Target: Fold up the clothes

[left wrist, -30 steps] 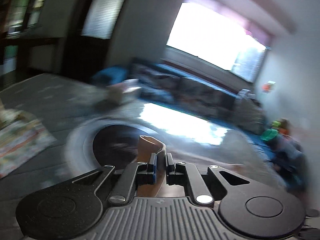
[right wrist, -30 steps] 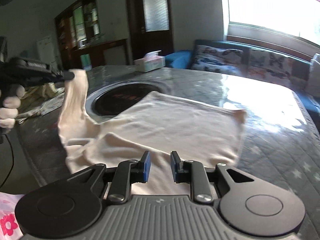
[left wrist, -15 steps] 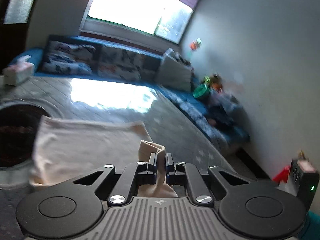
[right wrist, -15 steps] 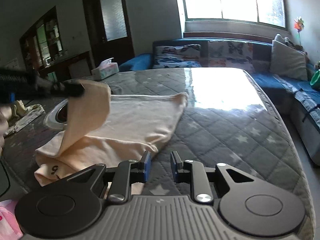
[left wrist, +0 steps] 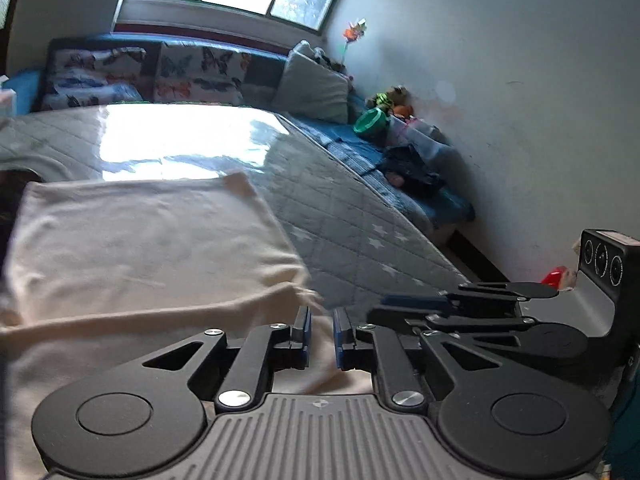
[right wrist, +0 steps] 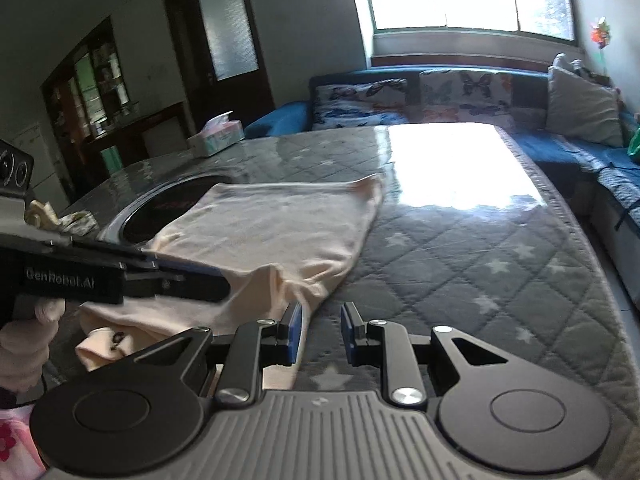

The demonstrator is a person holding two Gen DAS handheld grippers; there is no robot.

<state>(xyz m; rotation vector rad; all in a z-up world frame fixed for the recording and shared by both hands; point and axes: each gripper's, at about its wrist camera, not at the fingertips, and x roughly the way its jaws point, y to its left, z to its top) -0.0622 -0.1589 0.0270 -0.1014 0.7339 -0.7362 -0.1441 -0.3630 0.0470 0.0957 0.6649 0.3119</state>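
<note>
Carried across from the left edge of the quilted table (right wrist: pixel 500 264), the garment's sleeve now lies folded over the cream top (right wrist: pixel 272 228), which sits on the left half of the table, partly over a dark round inset (right wrist: pixel 160 208). Further right, the left gripper (left wrist: pixel 320 332) is opening its jaws; cloth sits between them, no longer clearly pinched. If it withdraws while fabric clings to a pad, the fold could drag open. The right gripper (right wrist: pixel 320 332), beside it at the near edge, stands slightly spread with the hem against its left finger, holding nothing; a careless nudge would rumple that edge.
</note>
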